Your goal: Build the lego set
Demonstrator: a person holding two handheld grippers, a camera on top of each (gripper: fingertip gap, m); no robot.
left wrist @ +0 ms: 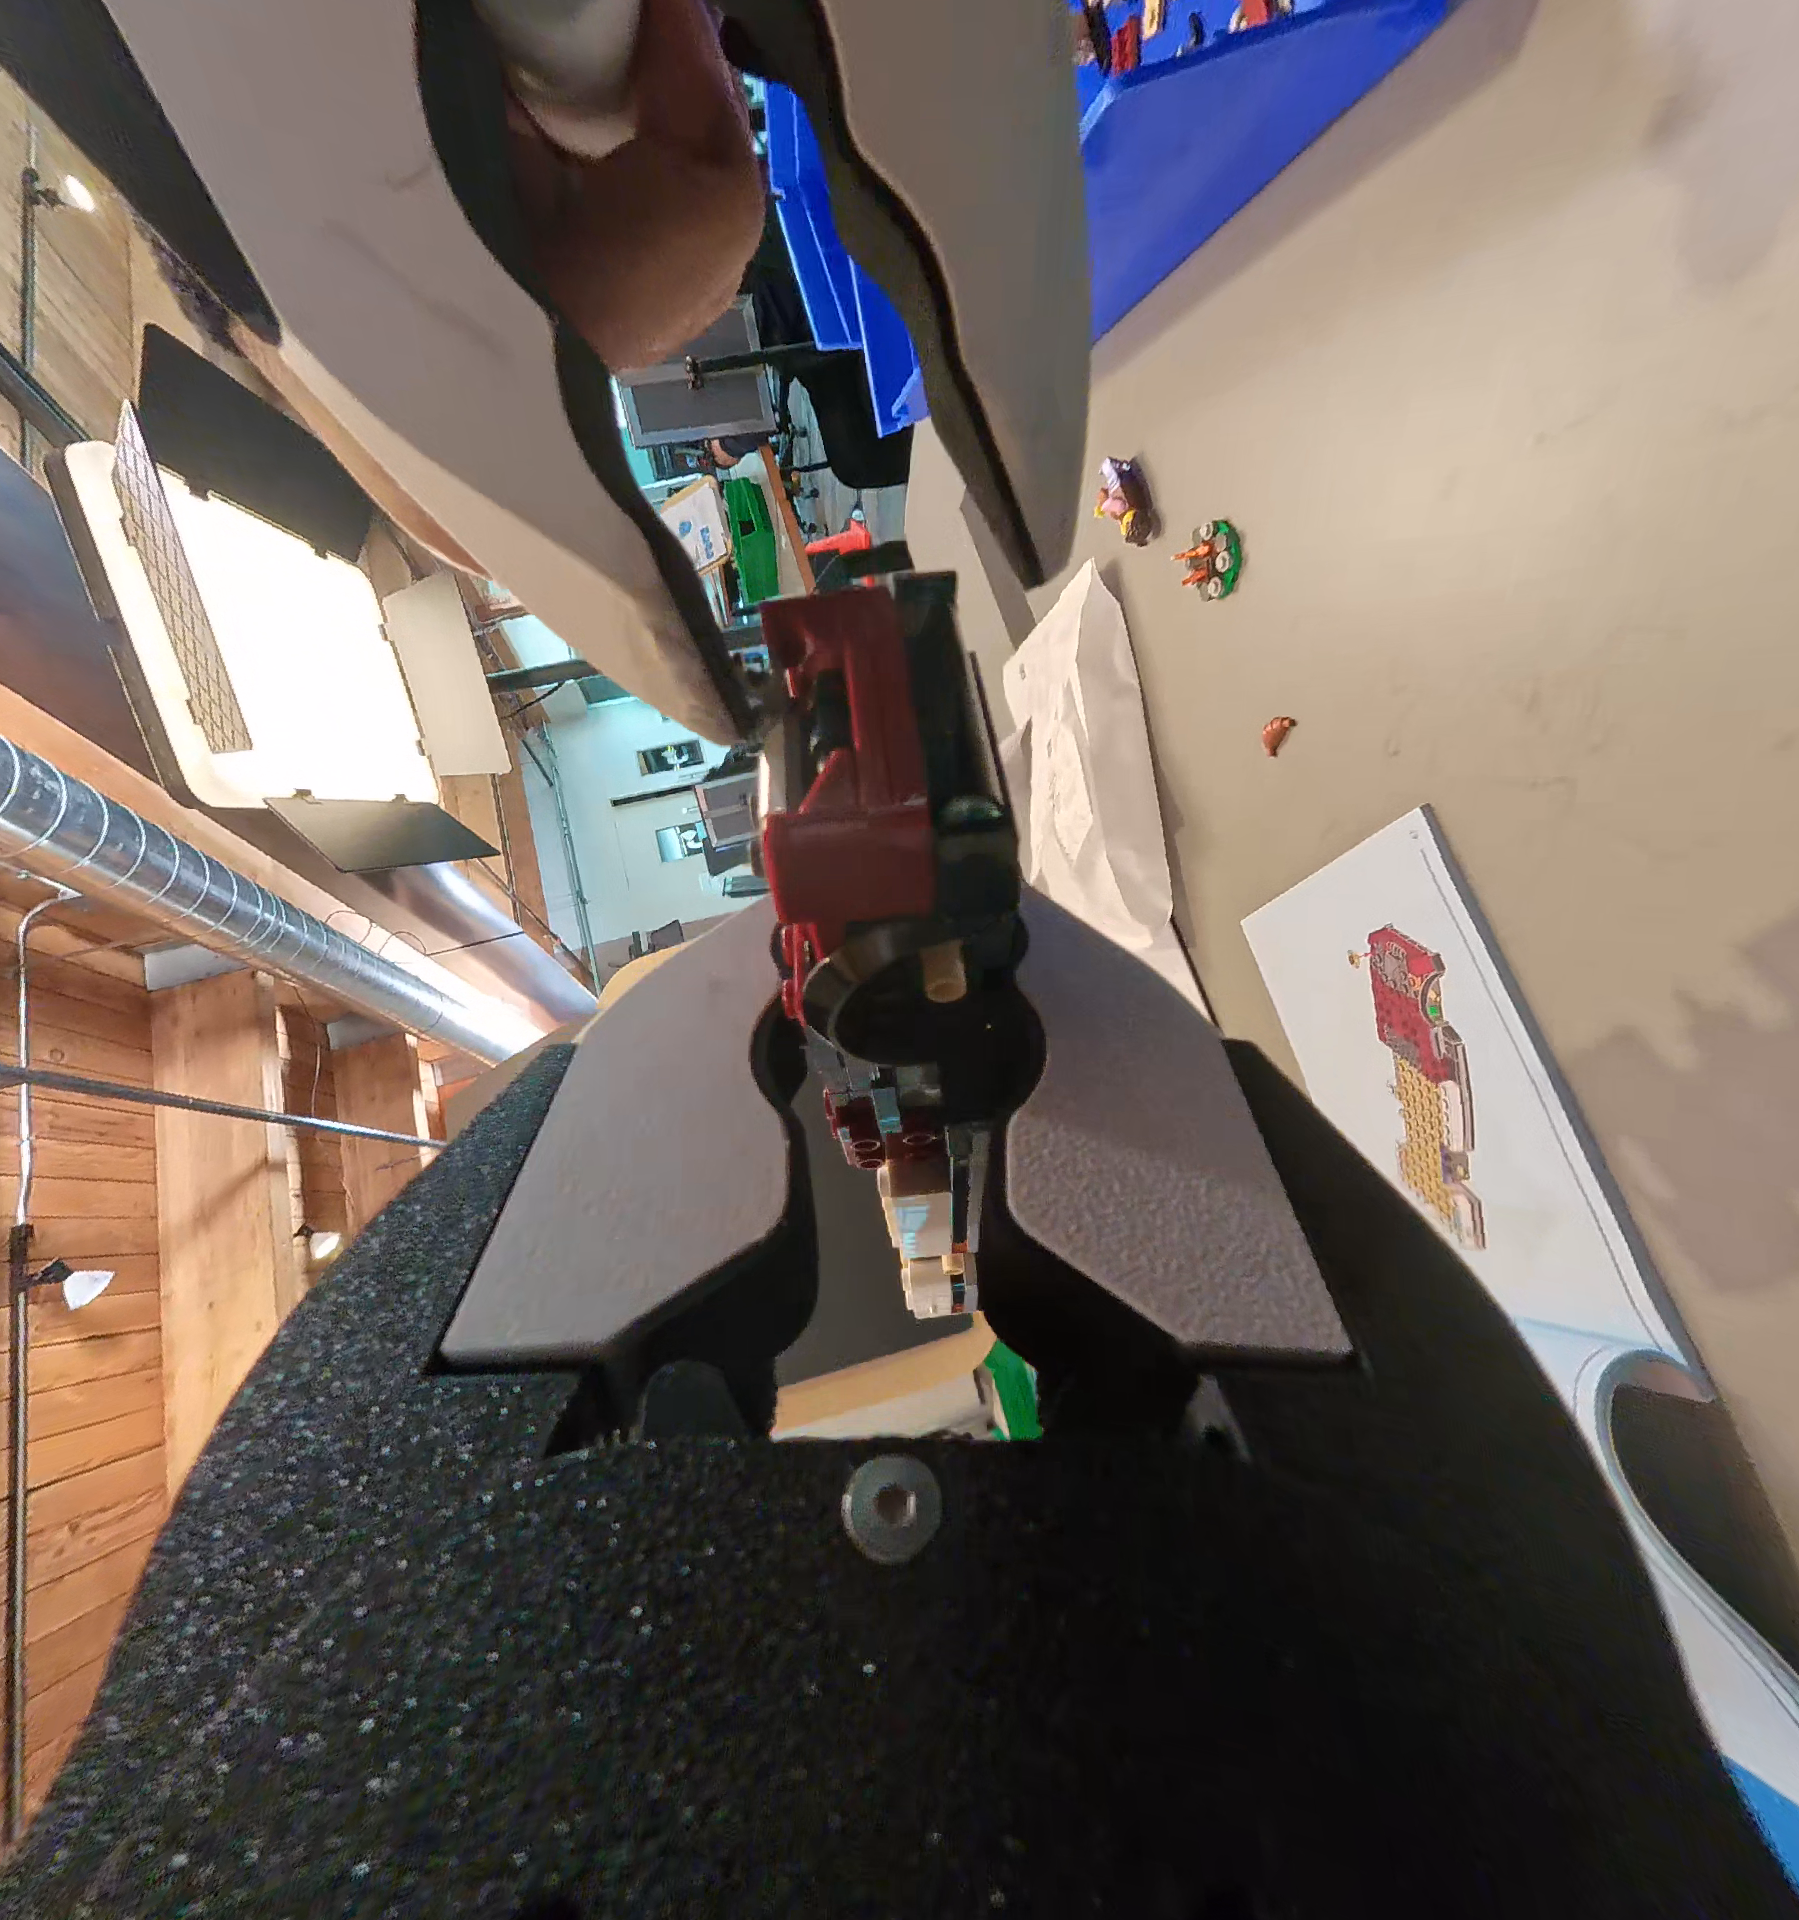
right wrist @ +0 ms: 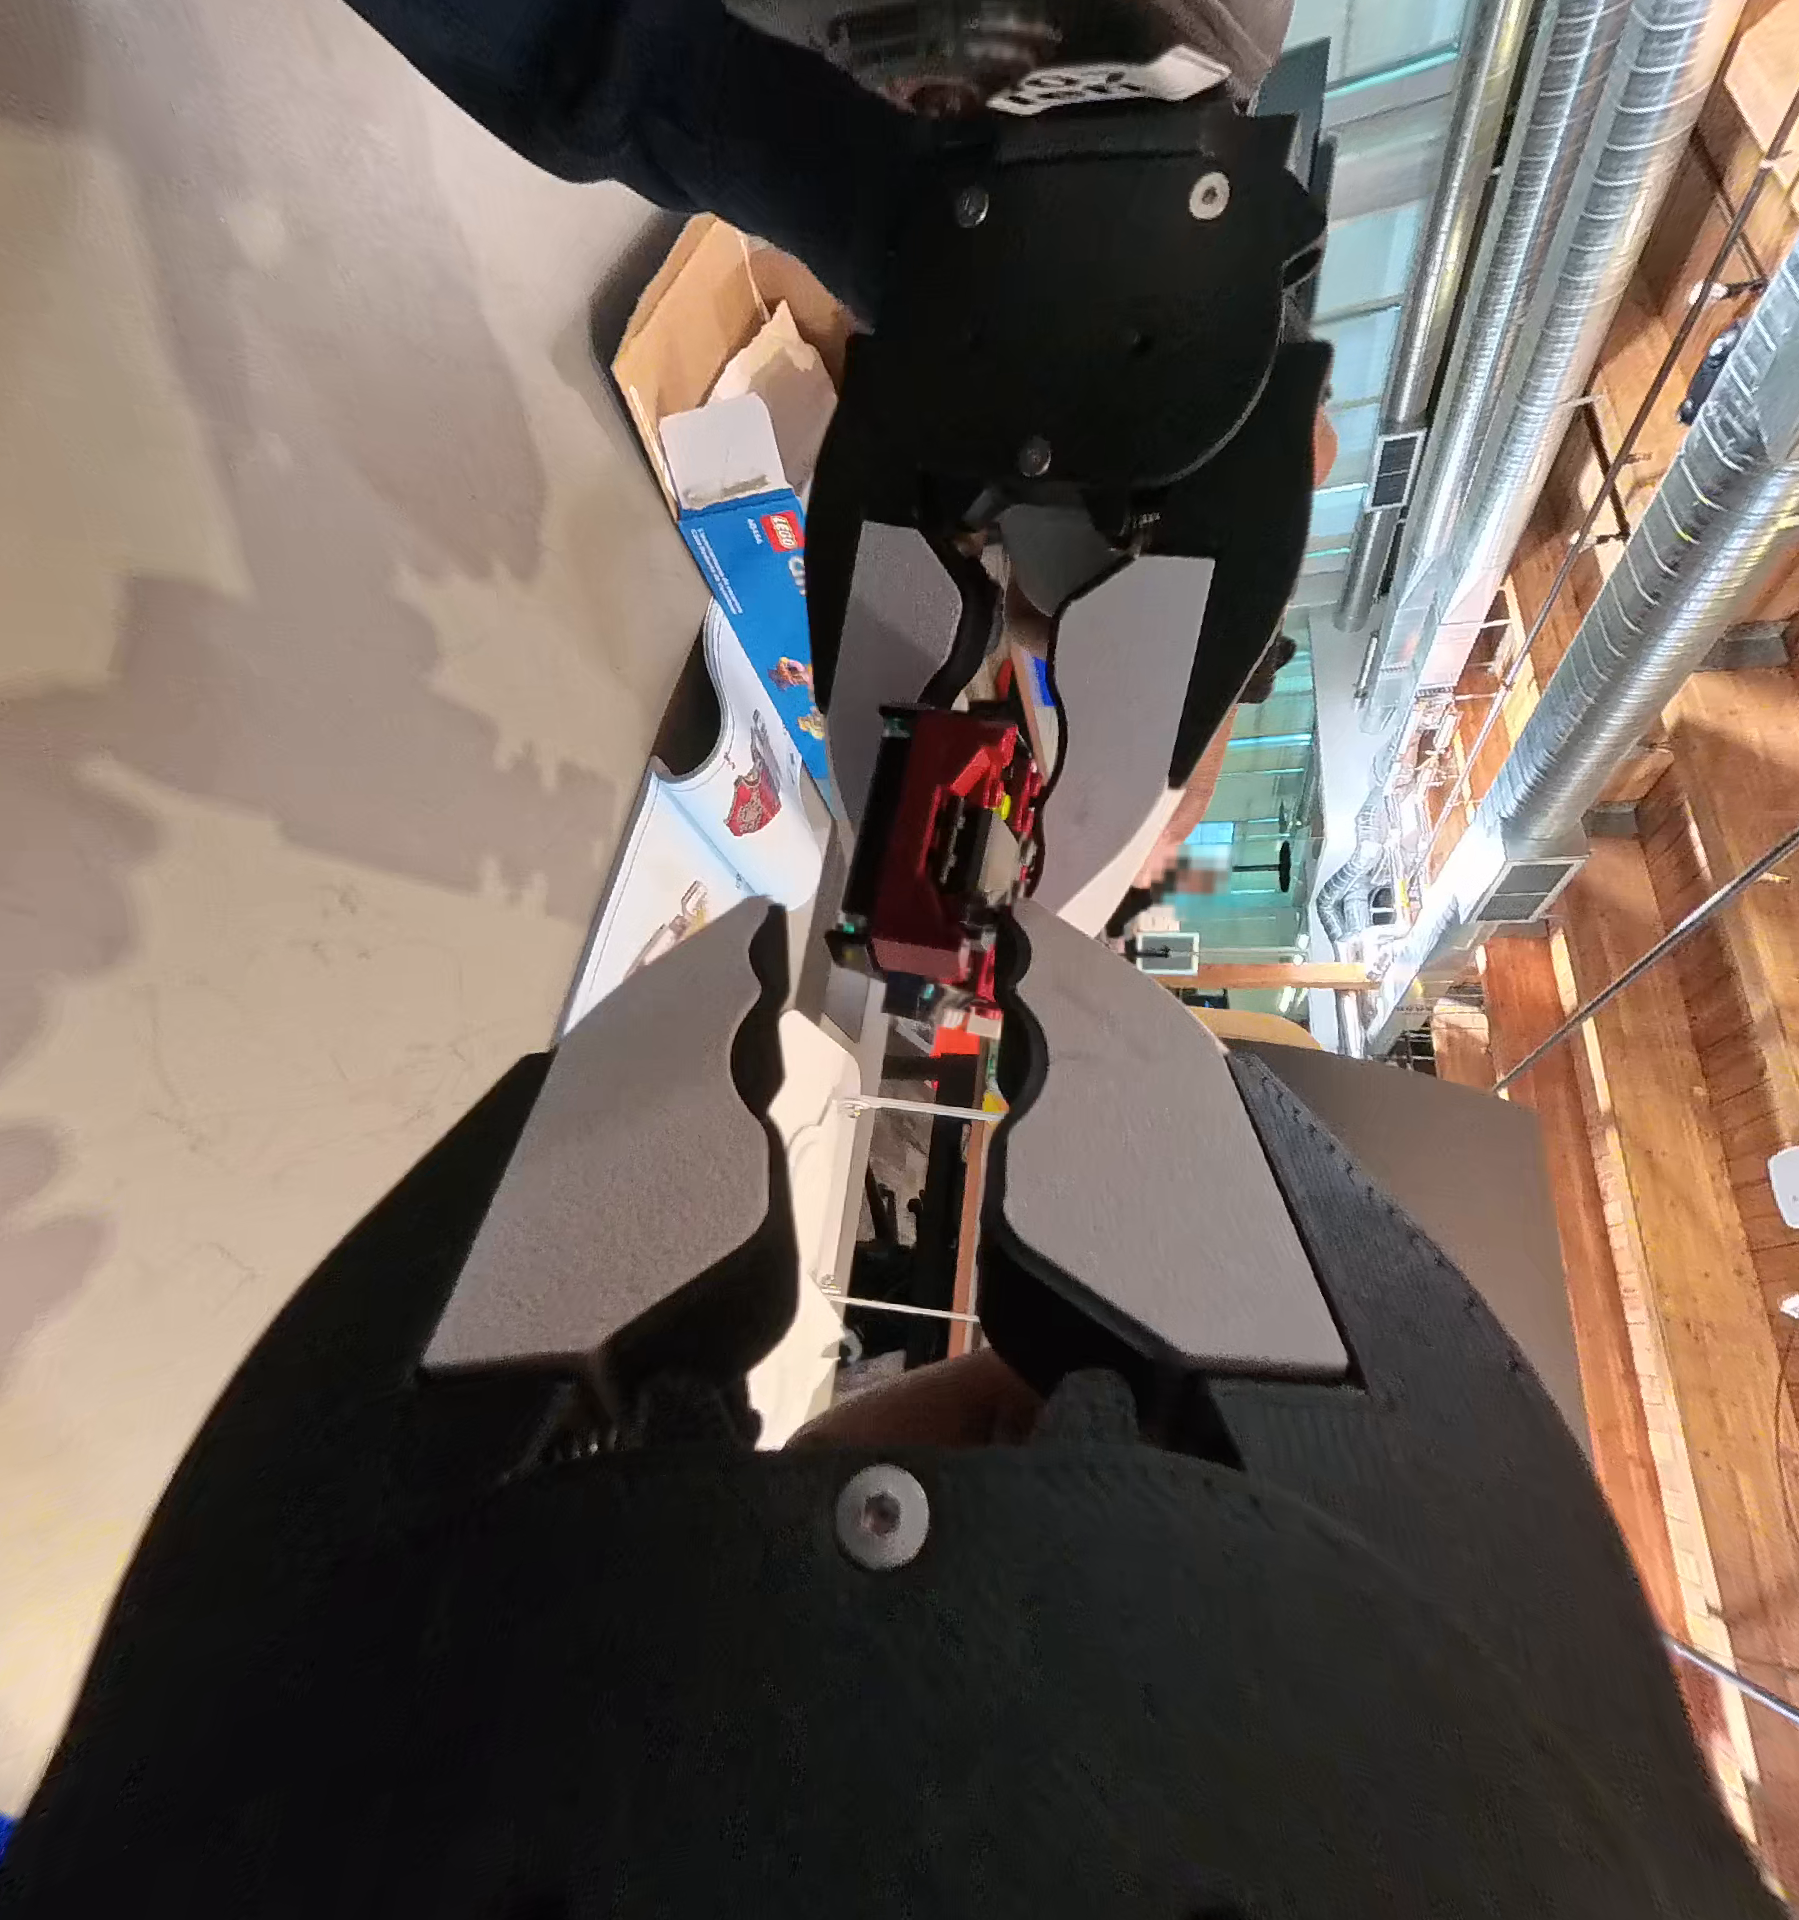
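Both tongs flank the brick model [left wrist: 874, 852].

Wood-plank walls [left wrist: 64, 1195] line one side of the room, with a silver ribbed duct [left wrist: 199, 862] running along them. A bright panel light [left wrist: 282, 644] with black flaps hangs near the duct, and a small lamp [left wrist: 79, 1286] sits on a thin pole. In the right wrist view more ducts [right wrist: 1622, 582] run beside teal-tinted windows [right wrist: 1394, 312]. The far room has pale walls [left wrist: 604, 769], a desk [right wrist: 1259, 977] and a monitor [left wrist: 703, 405]. The grey table [left wrist: 1497, 416] carries patchy shadows.
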